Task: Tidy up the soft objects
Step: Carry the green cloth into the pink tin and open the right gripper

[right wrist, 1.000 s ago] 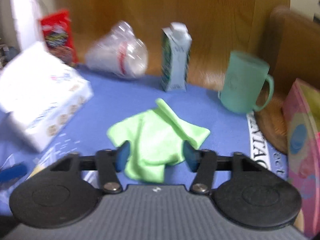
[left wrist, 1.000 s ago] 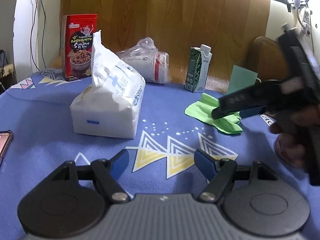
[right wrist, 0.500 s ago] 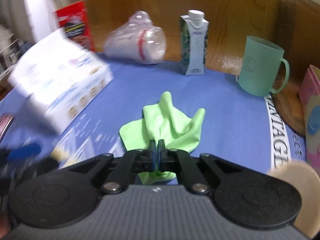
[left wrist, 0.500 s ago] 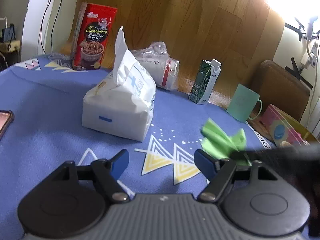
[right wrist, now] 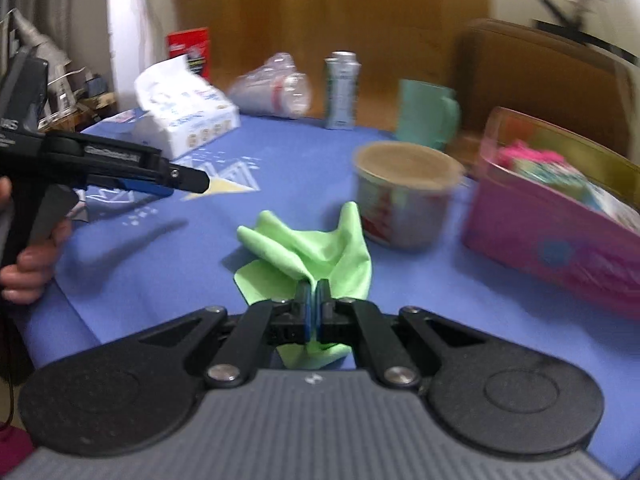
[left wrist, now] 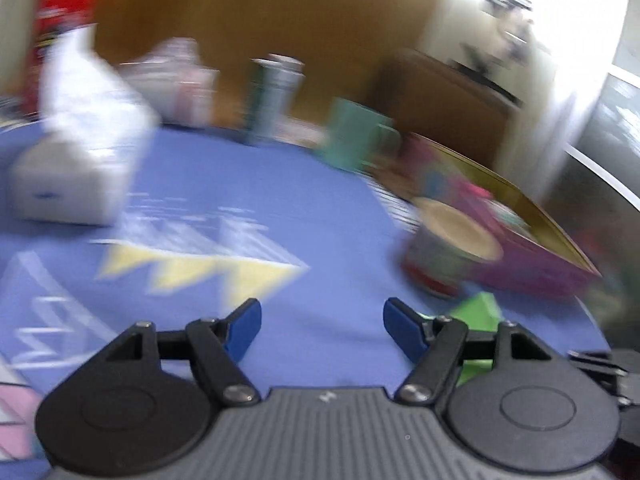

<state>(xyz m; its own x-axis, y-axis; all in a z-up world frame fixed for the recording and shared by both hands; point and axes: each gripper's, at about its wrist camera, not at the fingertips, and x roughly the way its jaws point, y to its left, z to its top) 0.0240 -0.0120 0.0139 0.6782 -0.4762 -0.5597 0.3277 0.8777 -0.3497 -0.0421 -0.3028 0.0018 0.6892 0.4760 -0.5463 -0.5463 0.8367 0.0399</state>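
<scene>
In the left wrist view, heavily blurred, the left tongs [left wrist: 322, 326] stand wide apart with nothing between the blue tips, above the blue patterned desk [left wrist: 280, 200]. A corner of the green cloth [left wrist: 478, 312] shows just behind the right finger. Beyond it sit a paper tub [left wrist: 448, 254] and a pink box [left wrist: 520, 248]; a white tissue pack [left wrist: 80, 160] lies far left, and what looks like a teal mug [left wrist: 356, 138] stands at the back.

In the right wrist view, the right tongs [right wrist: 313, 300] are pinched together on a fold of the green cloth [right wrist: 308, 252], which spreads on the desk [right wrist: 180, 280] just beside the paper tub [right wrist: 404, 196]. The pink box [right wrist: 560, 236] is on the right. The left tongs [right wrist: 176, 184] hover at left, held by a hand [right wrist: 28, 256].
</scene>
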